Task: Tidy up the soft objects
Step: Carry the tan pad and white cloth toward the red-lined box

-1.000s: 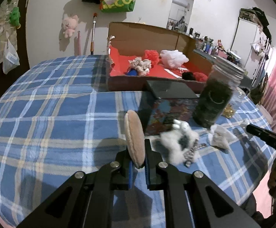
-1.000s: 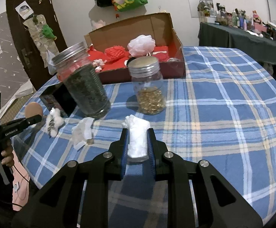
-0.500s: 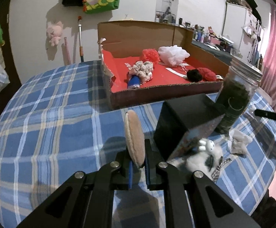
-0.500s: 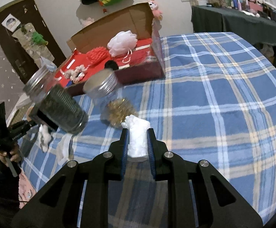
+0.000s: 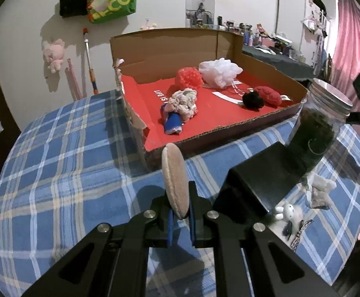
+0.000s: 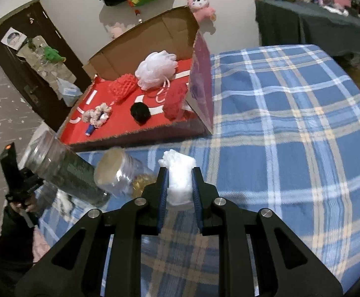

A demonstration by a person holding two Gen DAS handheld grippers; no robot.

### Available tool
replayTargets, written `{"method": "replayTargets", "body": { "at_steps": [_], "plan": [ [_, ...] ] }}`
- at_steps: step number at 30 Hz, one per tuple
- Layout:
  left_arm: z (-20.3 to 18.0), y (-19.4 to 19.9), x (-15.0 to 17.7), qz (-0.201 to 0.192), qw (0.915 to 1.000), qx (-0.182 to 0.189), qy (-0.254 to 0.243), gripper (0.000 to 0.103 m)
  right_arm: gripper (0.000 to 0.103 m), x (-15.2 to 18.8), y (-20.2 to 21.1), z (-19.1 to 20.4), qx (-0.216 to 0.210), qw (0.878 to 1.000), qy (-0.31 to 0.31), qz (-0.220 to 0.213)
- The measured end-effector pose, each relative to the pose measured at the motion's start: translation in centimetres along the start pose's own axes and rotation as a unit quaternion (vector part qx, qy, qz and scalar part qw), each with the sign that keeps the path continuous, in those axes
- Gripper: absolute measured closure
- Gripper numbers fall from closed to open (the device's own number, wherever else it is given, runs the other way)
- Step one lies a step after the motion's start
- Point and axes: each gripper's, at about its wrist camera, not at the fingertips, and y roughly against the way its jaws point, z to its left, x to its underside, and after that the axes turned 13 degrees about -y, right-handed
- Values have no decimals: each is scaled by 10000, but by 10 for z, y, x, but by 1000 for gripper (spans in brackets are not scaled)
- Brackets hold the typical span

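Plaid table (image 5: 56, 163) w/ cardboard box (image 5: 229, 133), black box (image 5: 266, 173), jars (image 5: 313, 133).

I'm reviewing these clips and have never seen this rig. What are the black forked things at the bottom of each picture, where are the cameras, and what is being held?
There is no robot here: a person holds a two-finger tool in each hand, and each tool carries a fisheye camera looking along its fingers. The black forks are those tools.

In the left view, the left gripper has its jaws shut on a round beige powder puff. In the right view, the right gripper is shut on a white soft wad.

Ahead on the blue plaid tablecloth stands a cardboard box with a red floor, holding a white bath pouf and other soft items. Two jars and a black box stand nearby.
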Motion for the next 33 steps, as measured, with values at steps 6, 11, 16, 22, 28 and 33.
{"method": "replayTargets", "body": {
  "at_steps": [6,11,16,22,28,33],
  "plan": [
    [7,-2,-12,-41,9996,162,-248,93,85,-23,-6,1,-343,9988,-12,347],
    [6,-5,-22,-42,9982,193,-566,93,85,-35,-9,4,-491,9974,17,534],
    [4,-10,-30,-39,9969,188,-760,93,85,-42,-13,14,-399,9967,306,642],
    [2,-16,-36,-44,9955,254,-916,93,85,-48,-17,26,-407,9949,551,743],
    [5,-19,-43,-51,9949,286,-966,93,85,-50,-26,37,-383,9927,759,859],
    [8,-23,-51,-72,9943,388,-995,93,85,-53,-36,44,-356,9907,883,973]
  ]
}}
